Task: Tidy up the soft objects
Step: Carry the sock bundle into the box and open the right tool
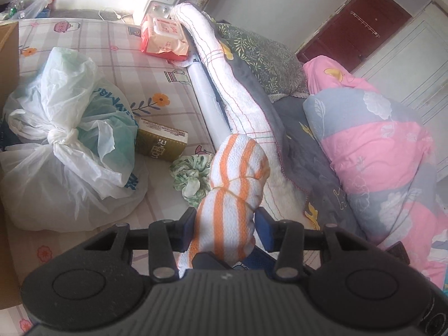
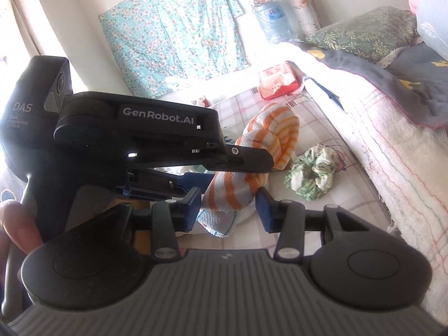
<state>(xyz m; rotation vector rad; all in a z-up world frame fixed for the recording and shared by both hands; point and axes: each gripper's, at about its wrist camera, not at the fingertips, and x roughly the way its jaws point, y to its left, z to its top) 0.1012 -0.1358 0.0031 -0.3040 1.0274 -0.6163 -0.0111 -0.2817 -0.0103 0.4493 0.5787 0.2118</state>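
Observation:
An orange-and-white striped towel (image 1: 238,184), rolled and tied, is held above the patterned mat. My left gripper (image 1: 225,231) is shut on its lower end. In the right wrist view the same towel (image 2: 268,140) shows, with the left gripper (image 2: 243,159) clamped across its middle. My right gripper (image 2: 229,210) has its blue pads on either side of the towel's lower end, touching it. A green-and-white scrunchie (image 1: 190,177) lies on the mat just left of the towel; it also shows in the right wrist view (image 2: 310,172).
Tied white plastic bags (image 1: 64,145) and a gold box (image 1: 161,142) lie left on the mat. A red-and-white wipes pack (image 1: 163,35) sits at the back. A folded white blanket (image 1: 238,92), grey cover, green pillow (image 1: 260,53) and pink quilt (image 1: 378,145) pile up on the right.

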